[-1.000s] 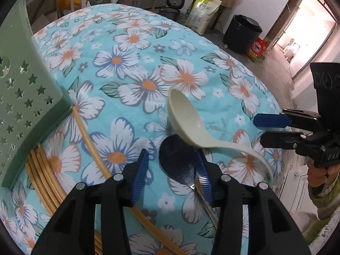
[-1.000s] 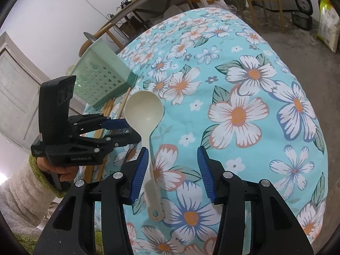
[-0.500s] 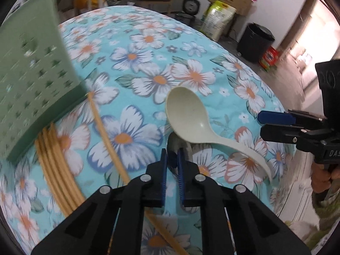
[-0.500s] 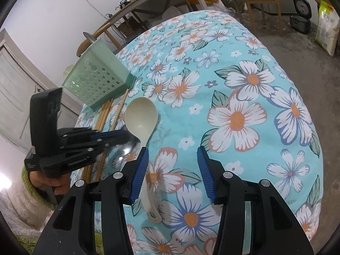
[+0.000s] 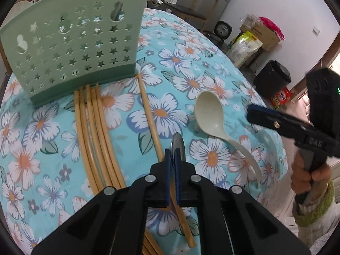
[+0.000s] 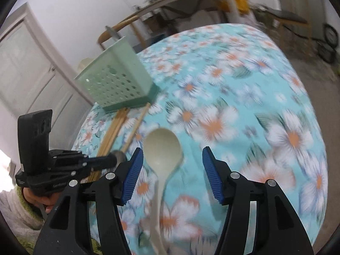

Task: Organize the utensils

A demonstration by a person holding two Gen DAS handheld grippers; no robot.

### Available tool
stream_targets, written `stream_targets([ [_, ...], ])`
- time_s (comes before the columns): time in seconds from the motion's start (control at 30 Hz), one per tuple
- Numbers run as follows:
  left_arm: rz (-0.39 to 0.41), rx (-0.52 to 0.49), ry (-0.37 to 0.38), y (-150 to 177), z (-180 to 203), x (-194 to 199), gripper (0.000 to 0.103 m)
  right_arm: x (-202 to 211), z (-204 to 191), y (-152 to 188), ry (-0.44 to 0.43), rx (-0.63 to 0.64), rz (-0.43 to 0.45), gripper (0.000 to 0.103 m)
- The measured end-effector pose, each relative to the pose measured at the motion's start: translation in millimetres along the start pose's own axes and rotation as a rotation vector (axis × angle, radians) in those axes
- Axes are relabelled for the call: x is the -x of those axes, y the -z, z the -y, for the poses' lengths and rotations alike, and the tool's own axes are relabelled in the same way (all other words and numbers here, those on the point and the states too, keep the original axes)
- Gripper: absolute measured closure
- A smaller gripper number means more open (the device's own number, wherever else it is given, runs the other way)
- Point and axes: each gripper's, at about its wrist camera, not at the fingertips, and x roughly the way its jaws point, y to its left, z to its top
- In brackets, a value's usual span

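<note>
The metal spoon (image 5: 178,146) is pinched edge-on between the blue pads of the left gripper (image 5: 172,165), jaws clamped tight on it, its bowl poking out past the fingertips above the flowered cloth (image 5: 176,59). In the right wrist view that same spoon bowl shows as a grey blur at the tip of the left gripper (image 6: 115,159), held out from a hand (image 6: 37,199) in a pale fuzzy sleeve with a green cuff. Just right of it the cream ladle (image 5: 209,114) lies on the cloth, bowl up, handle curving off toward the table edge. The right gripper (image 6: 171,170) hovers over that ladle with its jaws opening; the ladle (image 6: 162,148) sits in the gap below, and the pads (image 6: 132,174) are clear of it. On the other side, four chopsticks (image 5: 93,131) lie bunched together, a fifth one (image 5: 148,106) a little apart, all running up to the foot of the green holder (image 5: 70,42), which stands upright with star cut-outs in its wall. Beyond the table: a black bin (image 5: 273,78) and a cardboard box (image 5: 262,34) on the floor.
</note>
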Motion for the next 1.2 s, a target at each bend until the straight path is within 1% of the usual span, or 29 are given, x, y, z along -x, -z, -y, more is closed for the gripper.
stream_targets([
  [0.1,0.005,0.007,0.007,2.6,-3.5,4.3,0.1,-21.5,3.2,-15.5,-0.03,0.045,-0.047,0.047],
  [0.2,0.008,0.022,0.014,3.7,-6.5,5.2,0.1,-41.5,8.4,-26.5,-0.09,0.073,-0.1,0.047],
  [0.23,0.009,0.027,0.016,4.2,-7.3,5.1,0.1,-46.8,8.4,-28.2,-0.108,0.076,-0.116,0.049],
  [0.27,0.009,0.03,0.019,4.0,-7.5,4.5,0.1,-53.9,9.0,-29.2,-0.124,0.086,-0.139,0.055],
  [0.3,0.008,0.034,0.021,4.7,-8.4,4.3,0.1,-59.0,9.0,-29.3,-0.125,0.098,-0.157,0.059],
  [0.37,0.005,0.041,0.024,4.6,-9.6,2.8,0.1,-63.6,6.6,-26.6,-0.129,0.123,-0.187,0.077],
  [0.4,0.003,0.042,0.024,5.2,-10.0,2.6,0.1,-64.8,4.4,-25.1,-0.126,0.136,-0.196,0.082],
  [0.43,0.002,0.043,0.023,4.5,-9.9,1.7,0.1,-65.5,1.4,-22.9,-0.12,0.149,-0.201,0.091],
  [0.47,0.001,0.044,0.024,4.9,-10.3,1.5,0.1,-64.0,-1.8,-20.6,-0.105,0.168,-0.202,0.096],
  [0.57,0.005,0.049,0.028,4.1,-10.7,0.3,0.1,-56.0,-8.8,-15.9,-0.073,0.193,-0.178,0.098],
  [0.67,0.02,0.055,0.036,3.7,-10.5,3.0,0.101,-40.5,-15.6,-14.0,-0.026,0.204,-0.136,0.098],
  [0.77,0.055,0.055,0.05,3.2,-9.1,14.8,0.102,-18.0,-23.3,-16.4,0.033,0.212,-0.067,0.098],
  [0.87,0.095,0.072,0.073,-1.2,-10.5,33.4,0.102,12.4,-34.1,-21.9,0.081,0.222,0.029,0.098],
  [0.93,0.14,0.069,0.071,-6.2,-10.5,51.4,0.102,38.8,-44.0,-27.1,0.112,0.225,0.121,0.098],
  [1.0,0.204,0.062,0.066,-14.1,-11.3,75.1,0.102,59.7,-50.7,-30.5,0.137,0.228,0.195,0.098],
  [1.1,0.295,0.068,0.058,-26.8,-16.9,108.0,0.102,87.1,-58.5,-35.5,0.147,0.208,0.294,0.098],
  [1.13,0.348,0.071,0.041,-34.0,-21.6,126.1,0.102,93.2,-59.0,-36.7,0.148,0.204,0.314,0.098],
  [1.17,0.382,0.074,0.025,-37.9,-24.5,137.4,0.102,99.6,-60.9,-37.7,0.149,0.198,0.34,0.098],
  [1.2,0.441,0.077,-0.001,-44.4,-29.6,155.2,0.102,103.5,-63.3,-38.3,0.157,0.193,0.361,0.098],
])
